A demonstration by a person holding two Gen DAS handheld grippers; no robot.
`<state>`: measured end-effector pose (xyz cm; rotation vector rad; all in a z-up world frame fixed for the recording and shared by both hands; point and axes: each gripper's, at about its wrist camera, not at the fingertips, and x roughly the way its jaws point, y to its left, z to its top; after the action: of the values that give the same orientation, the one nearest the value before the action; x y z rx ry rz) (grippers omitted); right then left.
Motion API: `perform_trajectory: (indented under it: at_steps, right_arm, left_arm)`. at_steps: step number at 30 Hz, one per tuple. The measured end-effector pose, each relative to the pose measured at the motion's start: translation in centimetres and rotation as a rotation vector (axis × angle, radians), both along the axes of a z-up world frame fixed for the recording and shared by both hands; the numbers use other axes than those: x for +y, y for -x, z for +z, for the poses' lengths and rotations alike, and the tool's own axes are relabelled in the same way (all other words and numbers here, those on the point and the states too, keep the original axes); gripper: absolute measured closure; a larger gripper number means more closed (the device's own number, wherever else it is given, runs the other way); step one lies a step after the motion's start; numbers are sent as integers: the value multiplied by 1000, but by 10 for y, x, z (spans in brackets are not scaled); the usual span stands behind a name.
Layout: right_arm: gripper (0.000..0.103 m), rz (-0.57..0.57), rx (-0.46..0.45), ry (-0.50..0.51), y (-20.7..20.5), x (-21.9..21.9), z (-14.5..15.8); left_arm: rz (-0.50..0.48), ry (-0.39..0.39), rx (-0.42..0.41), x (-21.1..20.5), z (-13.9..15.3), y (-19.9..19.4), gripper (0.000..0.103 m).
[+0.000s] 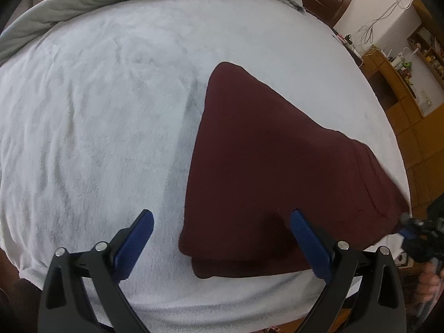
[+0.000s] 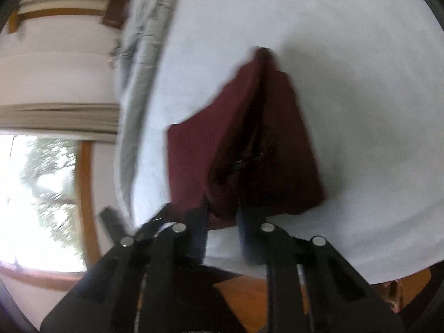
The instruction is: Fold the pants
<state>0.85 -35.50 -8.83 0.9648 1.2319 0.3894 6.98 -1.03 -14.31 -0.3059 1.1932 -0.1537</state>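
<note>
Dark maroon pants lie folded in layers on a white fleece bed cover. My left gripper is open above the near edge of the pants, its blue pads spread wide, one over the bare cover and one over the cloth. In the right wrist view, which is blurred, my right gripper is shut on an end of the pants and lifts it, so the cloth hangs in a ridge. The right gripper also shows at the right edge of the left wrist view.
A grey duvet is bunched along the far side of the bed. Wooden shelves and cabinets stand beyond the bed's right edge. A window and wooden floor show in the right wrist view.
</note>
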Motion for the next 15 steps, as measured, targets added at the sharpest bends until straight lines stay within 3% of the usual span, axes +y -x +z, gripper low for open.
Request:
perform_trajectory:
  at_steps: [3,5,7,10,13,15]
  right_arm:
    - [88,21,-26,13,9,2,14]
    - [89,27,-3,58,15,1,7]
    - [89,32,41,124,18,-1,-13]
    - [88,-2,101,66,19,-10,-46]
    - [84,30,62,86,19,-7,-33]
    - [74,39,40,91,19,-9,-22]
  left_arm:
    - [2,-2,-2,1,0,-1,4]
    - [11,-2,1,3,-1,-2,4]
    - [12,12,12,3,-4,-3,4]
    - [3,29,48,1,-12,-12,4]
    - [-14,84,82,0,-20,-19,4]
    - [-12,115,122,3,-27,-25,4]
